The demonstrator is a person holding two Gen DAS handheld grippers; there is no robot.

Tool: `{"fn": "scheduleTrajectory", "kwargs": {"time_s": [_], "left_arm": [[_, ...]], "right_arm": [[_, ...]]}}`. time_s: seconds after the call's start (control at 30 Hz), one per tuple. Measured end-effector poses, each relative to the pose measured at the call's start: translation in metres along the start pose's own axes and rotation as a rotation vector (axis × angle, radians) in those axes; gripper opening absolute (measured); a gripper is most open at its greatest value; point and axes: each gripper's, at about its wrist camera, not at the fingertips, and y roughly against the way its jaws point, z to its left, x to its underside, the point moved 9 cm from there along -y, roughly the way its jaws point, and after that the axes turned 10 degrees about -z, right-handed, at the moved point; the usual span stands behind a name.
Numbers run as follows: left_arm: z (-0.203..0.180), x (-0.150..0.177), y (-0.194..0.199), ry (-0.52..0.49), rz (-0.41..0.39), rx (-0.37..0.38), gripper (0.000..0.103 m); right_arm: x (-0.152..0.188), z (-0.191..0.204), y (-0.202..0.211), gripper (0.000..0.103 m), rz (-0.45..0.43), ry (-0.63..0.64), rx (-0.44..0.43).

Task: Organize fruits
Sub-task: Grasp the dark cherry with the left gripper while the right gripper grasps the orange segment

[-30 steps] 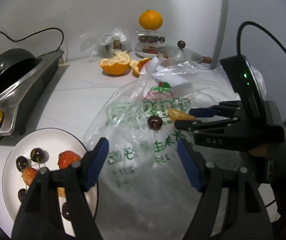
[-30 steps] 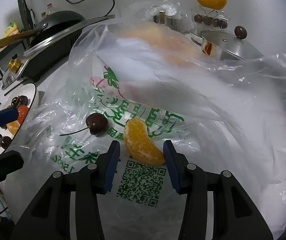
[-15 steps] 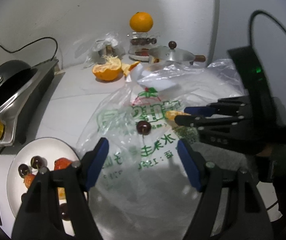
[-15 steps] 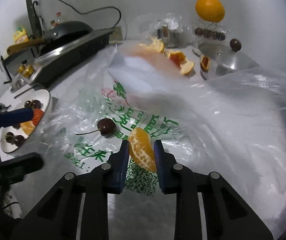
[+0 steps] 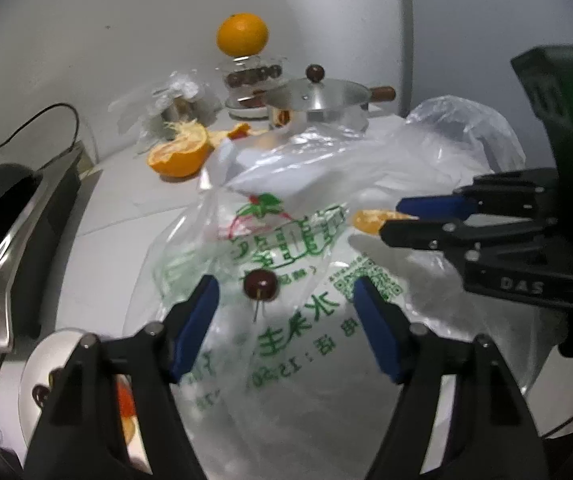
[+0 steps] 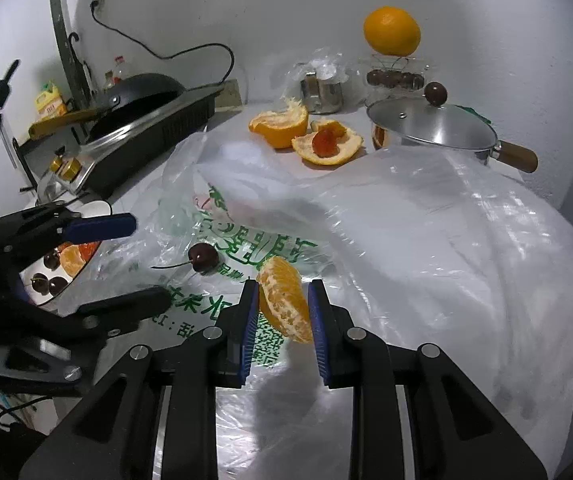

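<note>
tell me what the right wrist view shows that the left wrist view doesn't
Only the right wrist view shows the orange segment whole, pinched between the right gripper pads, and the strawberry lying in the peel. Only the left wrist view shows the left gripper open with the cherry ahead of its fingers. Both show the plastic bag, cherry, lidded pot and plate.
</note>
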Motion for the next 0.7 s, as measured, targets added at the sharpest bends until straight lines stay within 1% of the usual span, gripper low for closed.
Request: {"fn": "scheduleTrajectory", "kwargs": {"time_s": [0.13, 0.17, 0.27, 0.37, 0.53, 0.63, 0.7], "left_arm": [[-0.004, -0.001, -0.018, -0.034, 0.025, 0.000, 0.061], [-0.003, 0.000, -0.022, -0.038, 0.034, -0.001, 0.058], [-0.001, 0.003, -0.033, -0.045, 0.055, -0.009, 0.056], [0.003, 0.006, -0.044, -0.045, 0.079, -0.019, 0.052], [0.011, 0.010, -0.060, -0.035, 0.109, -0.043, 0.052], [0.017, 0.015, -0.067, -0.018, 0.137, -0.055, 0.043], [0.021, 0.018, -0.070, -0.003, 0.150, -0.058, 0.037]], "right_arm": [[0.000, -0.006, 0.001, 0.027, -0.013, -0.017, -0.016], [-0.001, -0.007, 0.001, 0.027, -0.016, -0.018, -0.020], [-0.001, -0.011, 0.001, 0.027, -0.021, -0.025, -0.031], [-0.001, -0.014, 0.001, 0.027, -0.026, -0.034, -0.042], [0.001, -0.017, -0.001, 0.027, -0.029, -0.046, -0.052], [0.002, -0.019, -0.001, 0.027, -0.031, -0.052, -0.054], [0.002, -0.019, 0.000, 0.024, -0.035, -0.053, -0.056]]}}
